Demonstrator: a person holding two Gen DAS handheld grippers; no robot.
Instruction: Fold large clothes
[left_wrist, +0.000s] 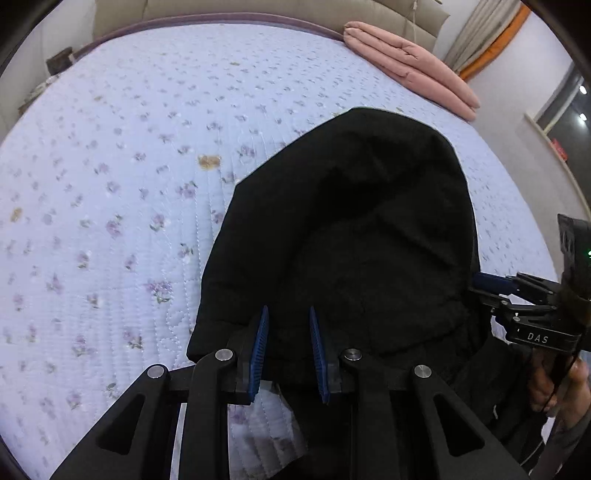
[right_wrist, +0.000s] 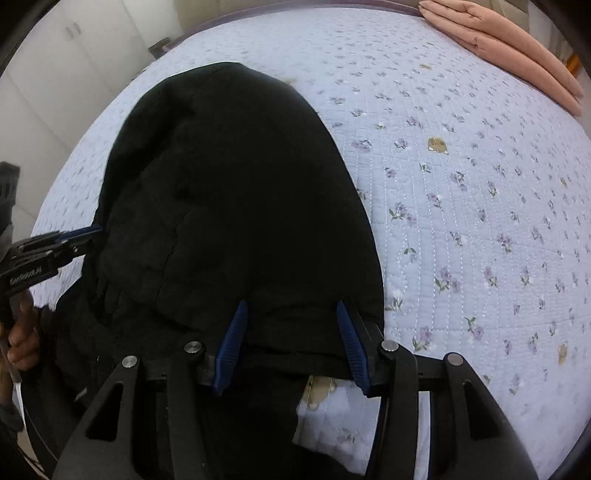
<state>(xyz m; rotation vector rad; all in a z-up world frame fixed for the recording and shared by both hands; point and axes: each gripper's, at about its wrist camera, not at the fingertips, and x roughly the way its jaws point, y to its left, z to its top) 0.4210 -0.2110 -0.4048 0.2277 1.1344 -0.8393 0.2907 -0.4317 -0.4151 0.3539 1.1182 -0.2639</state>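
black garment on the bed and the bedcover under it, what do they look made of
The black garment looks like a thick, matte woven or fleecy fabric: no sheen and soft, rounded folds; the exact fibre cannot be told. The bedcover looks like quilted cotton or a cotton blend: stitched lines puff it into panels, with a small printed purple flower pattern on pale blue.

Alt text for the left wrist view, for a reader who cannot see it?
A black garment lies on a floral bedspread, and the left gripper is open, its blue pads over the near edge. The right gripper reaches the garment from the right; a folded pink quilt lies at the far corner.
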